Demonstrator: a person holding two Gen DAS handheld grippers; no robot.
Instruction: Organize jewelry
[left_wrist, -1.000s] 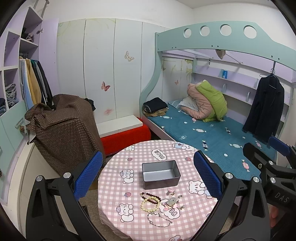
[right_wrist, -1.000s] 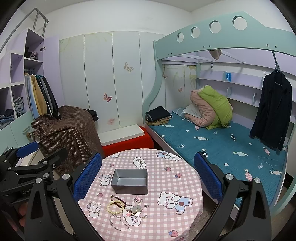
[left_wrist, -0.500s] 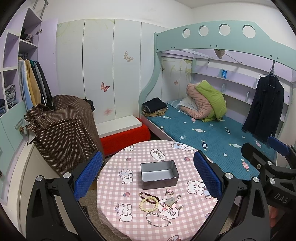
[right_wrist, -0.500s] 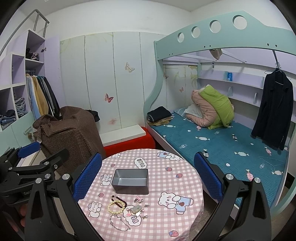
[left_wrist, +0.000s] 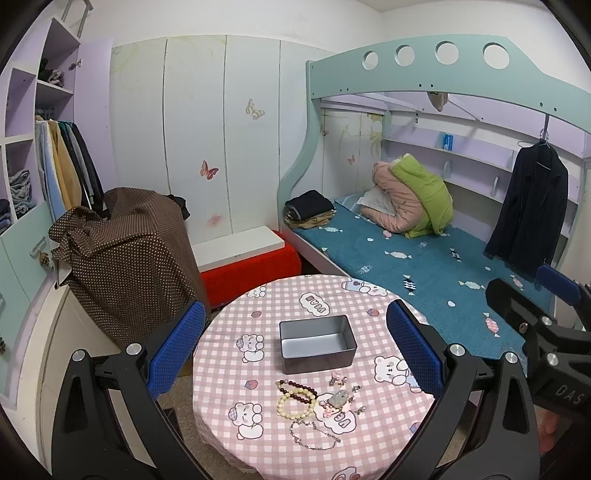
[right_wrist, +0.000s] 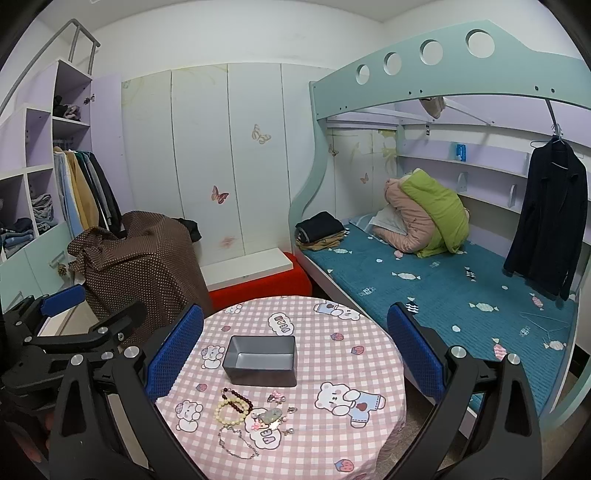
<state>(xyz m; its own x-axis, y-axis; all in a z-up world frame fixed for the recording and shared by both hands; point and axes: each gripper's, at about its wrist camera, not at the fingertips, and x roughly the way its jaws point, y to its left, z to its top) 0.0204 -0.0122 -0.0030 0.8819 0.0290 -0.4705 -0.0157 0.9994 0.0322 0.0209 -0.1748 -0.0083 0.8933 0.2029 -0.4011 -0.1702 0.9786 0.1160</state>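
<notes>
Pink checked cloth covers a round table (left_wrist: 229, 369) in a child's bedroom. Both the left gripper (left_wrist: 295, 350) and right gripper (right_wrist: 295, 350) are held wide apart, grasping nothing, above it. Nearest lie a silver chain (left_wrist: 314, 435), cream beaded bracelet (left_wrist: 291, 404), dark beaded bracelet (left_wrist: 295, 387) and small charms (left_wrist: 341, 397); just beyond, a grey box (left_wrist: 317, 343). Farther back, a bunk bed (left_wrist: 424, 258) is seen.

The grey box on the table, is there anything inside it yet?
No, the grey box looks empty: only its bare bottom shows. Its near wall hides a strip of the floor. The bead bracelets and silver chain lie outside it on the tablecloth.
</notes>
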